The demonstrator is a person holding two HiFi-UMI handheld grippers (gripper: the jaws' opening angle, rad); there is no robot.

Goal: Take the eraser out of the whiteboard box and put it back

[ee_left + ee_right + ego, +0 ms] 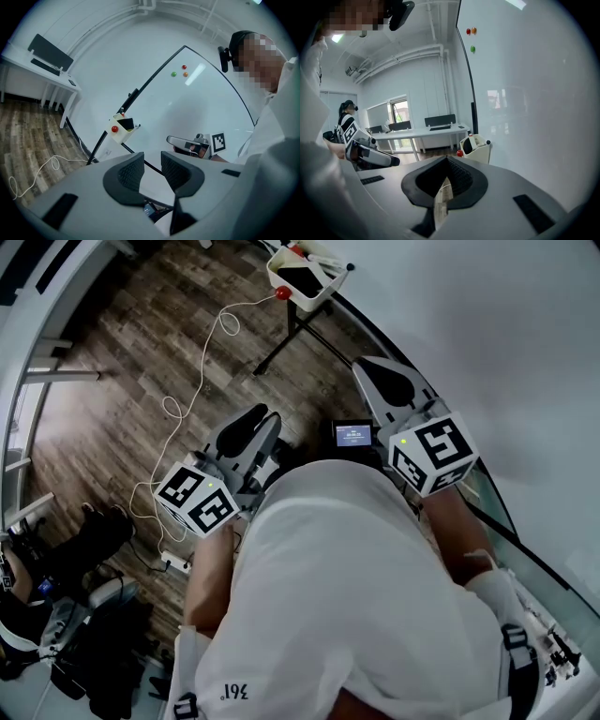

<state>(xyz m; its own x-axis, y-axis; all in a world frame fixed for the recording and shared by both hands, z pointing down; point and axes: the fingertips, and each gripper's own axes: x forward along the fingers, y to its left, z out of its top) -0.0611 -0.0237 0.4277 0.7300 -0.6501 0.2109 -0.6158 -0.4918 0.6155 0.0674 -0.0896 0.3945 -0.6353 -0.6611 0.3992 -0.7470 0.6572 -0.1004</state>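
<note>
At the whiteboard box (315,298), head view: the box sits on the edge of the whiteboard (487,334), and the eraser (298,279), a dark block, lies inside it. Both claws are held well short of the box, close to the person's chest: the left claw (255,418) on the floor side of it, the right claw (367,367) on the board side.

Left gripper view: the jaws stand apart with nothing between them. The box is well beyond them, with a red magnet (114,129) on its front wall. The eraser's top edge shows above the rim.

Right gripper view: the jaws are closed tip to tip and hold nothing. The box is ahead of the tips and apart from them, with the eraser still seated in it.

Assessment: the eraser looks light, with a stiff body and probably a soft wiping face. The exposed upper end is the place to pinch it, across its narrow sides. An eraser lying in the box fits a stage before removal or after return.
</note>
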